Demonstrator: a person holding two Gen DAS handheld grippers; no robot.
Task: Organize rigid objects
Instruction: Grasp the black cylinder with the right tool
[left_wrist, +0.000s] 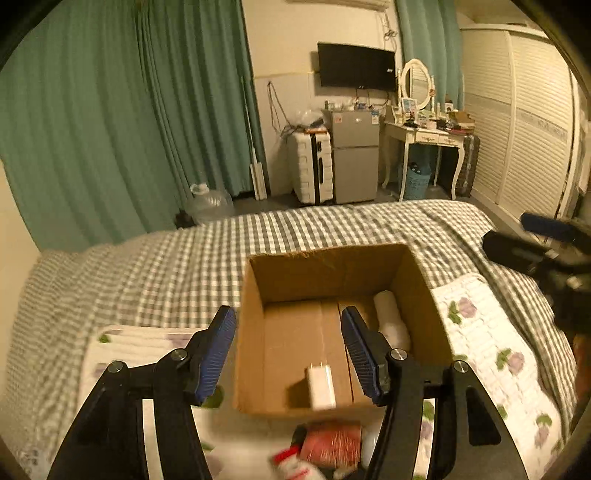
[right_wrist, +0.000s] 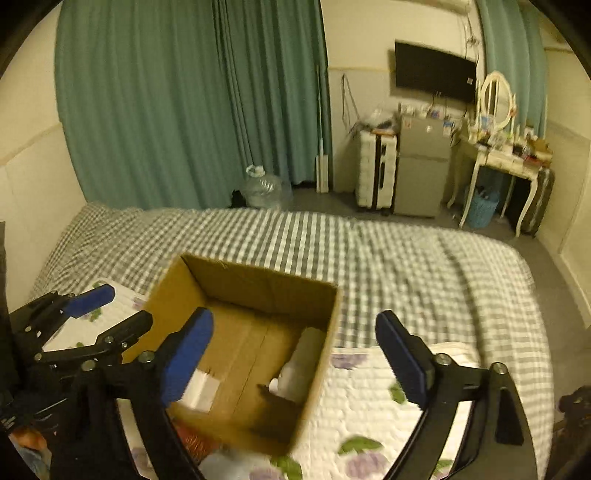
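Observation:
An open cardboard box (left_wrist: 421, 295) sits on a floral quilt on the bed; it also shows in the right wrist view (right_wrist: 317, 354). A white charger plug (left_wrist: 321, 386) is over the box's near edge, free of the fingers. A white roll (left_wrist: 391, 321) lies in the box's right side, also seen from the right (right_wrist: 303, 362). My left gripper (left_wrist: 290, 354) is open above the box's near side. My right gripper (right_wrist: 295, 354) is open and empty over the box's right part. The left gripper shows at the left of the right wrist view (right_wrist: 107, 310).
A red-wrapped item (left_wrist: 330, 443) and other small objects lie on the quilt (left_wrist: 491, 343) in front of the box. The checked bedspread (right_wrist: 424, 266) spreads beyond. A fridge (left_wrist: 354, 155), suitcase, dressing table (left_wrist: 424, 136) and water jug (left_wrist: 210, 203) stand across the room.

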